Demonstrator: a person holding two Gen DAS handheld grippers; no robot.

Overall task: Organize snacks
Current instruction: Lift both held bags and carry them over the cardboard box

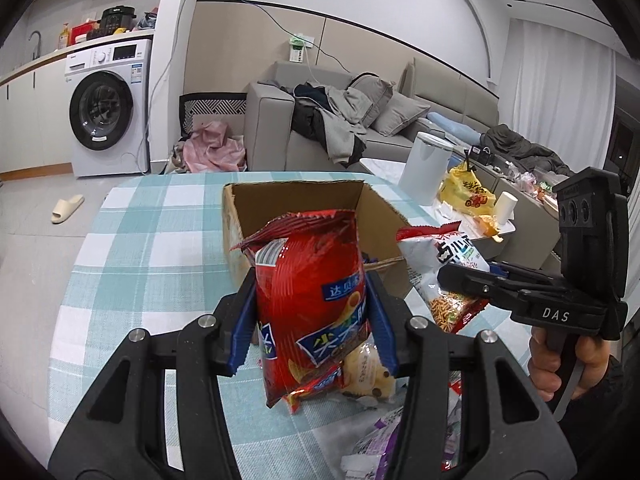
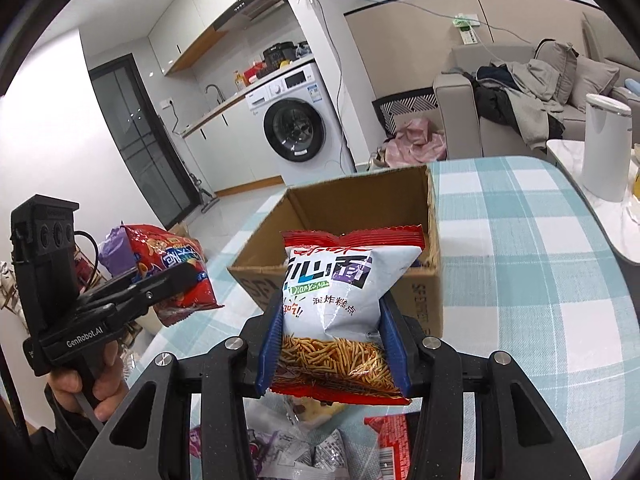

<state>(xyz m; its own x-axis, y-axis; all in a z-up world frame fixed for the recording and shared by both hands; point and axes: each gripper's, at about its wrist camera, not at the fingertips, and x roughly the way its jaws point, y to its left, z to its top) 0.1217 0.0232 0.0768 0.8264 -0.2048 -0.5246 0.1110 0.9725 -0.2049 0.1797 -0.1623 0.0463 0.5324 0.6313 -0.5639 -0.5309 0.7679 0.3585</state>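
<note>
The left claw (image 1: 310,316) is pinching a red snack bag (image 1: 312,304) upright, hanging just in front of the cardboard box (image 1: 296,204) on the checked table (image 1: 160,240). To its right, the right claw (image 2: 334,344) is pinching a white noodle-snack bag (image 2: 340,300), also hanging just short of the box's near wall. Judging from this, both bags are heading into the box: carrying each over the rim before letting go, one at a time, should avoid snagging the cardboard edge.
</note>
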